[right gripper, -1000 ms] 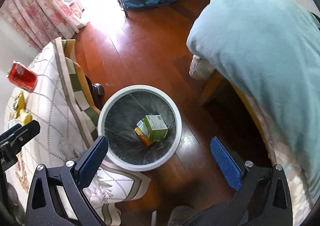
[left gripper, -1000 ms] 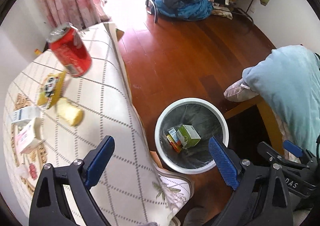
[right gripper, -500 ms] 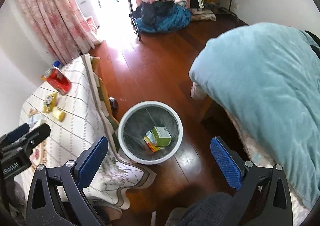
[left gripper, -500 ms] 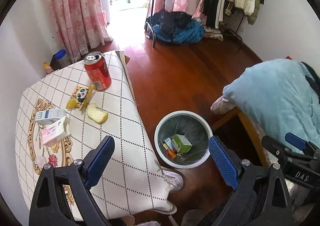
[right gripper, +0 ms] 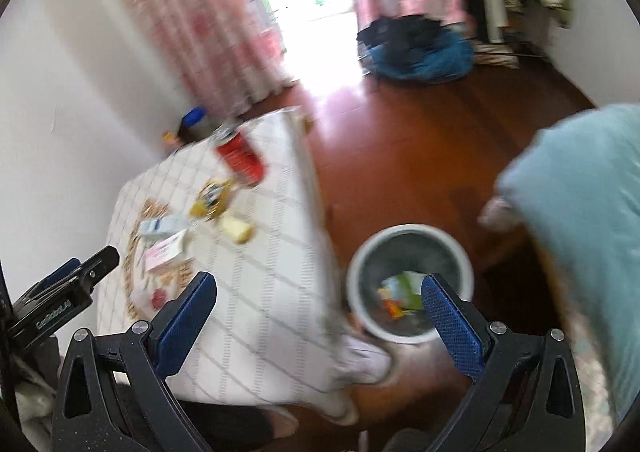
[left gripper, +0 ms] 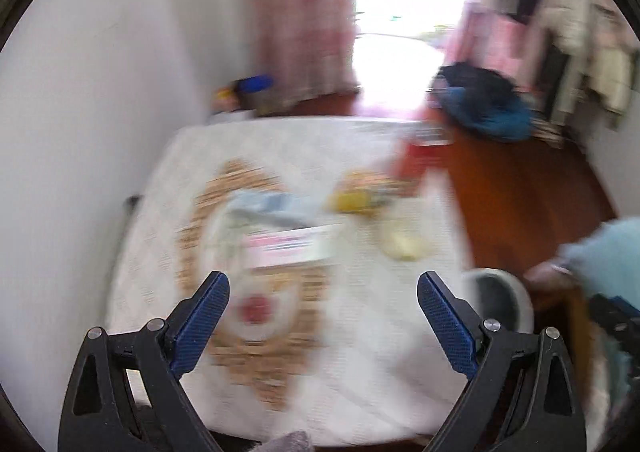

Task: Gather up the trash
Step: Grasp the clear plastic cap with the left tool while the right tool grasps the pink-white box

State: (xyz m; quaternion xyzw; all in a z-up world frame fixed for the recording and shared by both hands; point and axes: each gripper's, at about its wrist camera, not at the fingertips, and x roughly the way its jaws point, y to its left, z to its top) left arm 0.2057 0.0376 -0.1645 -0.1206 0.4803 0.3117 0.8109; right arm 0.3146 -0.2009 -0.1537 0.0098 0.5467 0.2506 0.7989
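Above the table [left gripper: 360,352], your left gripper [left gripper: 322,306] and right gripper [right gripper: 316,302] gape wide, empty; red can [right gripper: 240,159] stands untouched.

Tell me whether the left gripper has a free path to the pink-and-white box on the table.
Probably yes. The left gripper is open and empty, with the pink-and-white box lying just ahead between its fingers, nothing over it. The view is blurred, so alignment is uncertain.

I see bare cloth on the table [right gripper: 260,292] nearest me; the can [right gripper: 240,159], wrappers [right gripper: 212,197] and cartons [right gripper: 164,248] crowd its far half. Beside the table, the bin [right gripper: 408,240] mouth lies unobstructed, bedding [right gripper: 580,211] close beyond it.
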